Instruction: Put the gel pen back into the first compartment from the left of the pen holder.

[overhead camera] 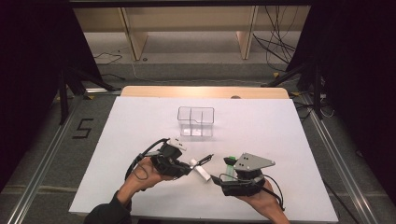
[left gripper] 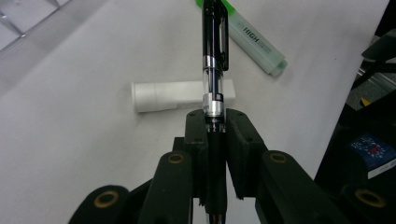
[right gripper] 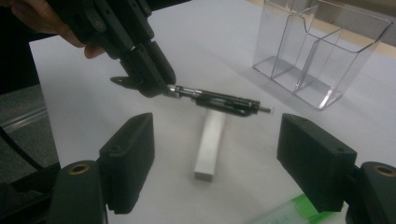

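My left gripper [left gripper: 215, 119] is shut on the lower barrel of a black pen [left gripper: 215, 56], which sticks straight out past the jaws, lifted off the table. In the high view the left gripper [overhead camera: 187, 167] sits left of centre with the pen [overhead camera: 205, 160] pointing right. Beneath the pen lie a white stick-shaped block [left gripper: 182, 95] and a green highlighter [left gripper: 254, 39]. My right gripper [right gripper: 219, 128] stands open with wide jaws, nothing between them; it faces the pen [right gripper: 219, 100] and the white block [right gripper: 210, 144]. It sits at the front right [overhead camera: 217, 179].
A clear plastic organizer with compartments [overhead camera: 195, 121] stands at the middle of the white table sheet [overhead camera: 280, 140]; it looks empty [right gripper: 317, 51]. The green highlighter [overhead camera: 228, 162] lies just beyond my right gripper. The person's hands come in from the front edge.
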{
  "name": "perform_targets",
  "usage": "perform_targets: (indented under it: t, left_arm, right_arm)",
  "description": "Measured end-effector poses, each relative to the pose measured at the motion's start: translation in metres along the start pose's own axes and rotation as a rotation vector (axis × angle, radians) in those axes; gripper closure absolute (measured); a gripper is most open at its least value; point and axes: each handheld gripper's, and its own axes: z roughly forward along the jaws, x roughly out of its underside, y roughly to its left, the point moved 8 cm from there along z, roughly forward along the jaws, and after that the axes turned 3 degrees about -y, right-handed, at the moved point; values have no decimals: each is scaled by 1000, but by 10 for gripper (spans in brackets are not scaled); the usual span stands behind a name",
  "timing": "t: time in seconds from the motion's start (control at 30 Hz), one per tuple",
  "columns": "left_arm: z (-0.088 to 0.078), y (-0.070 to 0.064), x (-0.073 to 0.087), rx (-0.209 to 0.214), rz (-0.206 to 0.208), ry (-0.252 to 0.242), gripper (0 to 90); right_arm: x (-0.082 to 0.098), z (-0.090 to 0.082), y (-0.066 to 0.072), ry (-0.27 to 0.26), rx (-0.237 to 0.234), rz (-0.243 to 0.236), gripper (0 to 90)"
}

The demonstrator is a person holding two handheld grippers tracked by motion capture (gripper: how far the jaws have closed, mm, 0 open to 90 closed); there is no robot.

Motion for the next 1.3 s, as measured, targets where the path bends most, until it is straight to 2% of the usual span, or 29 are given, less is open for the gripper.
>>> perform_targets:
  t: [0.13,0.37,0.53,0.7,1.07,1.2,1.3]
  left_arm:
    - [4,-7,-5,27,23,31,794]
    - [7,-19,-5,57,76,86,794]
    - [9,-23,-2,64,96,115,794]
    - [10,-24,0,69,103,131,794]
    - [10,-26,3,79,116,158,794]
    - [10,-28,3,85,120,164,794]
    - [10,-29,3,87,123,169,794]
  right_arm:
    - [0,0,4,-1,-5,-35,284]
    - [1,4,13,9,4,-127,284]
    - [7,10,22,43,25,-233,284]
    - [12,16,28,75,52,-329,287]
    - [19,23,32,108,118,-462,298]
    - [21,26,35,116,150,-527,304]
    - [23,28,38,127,179,-597,323]
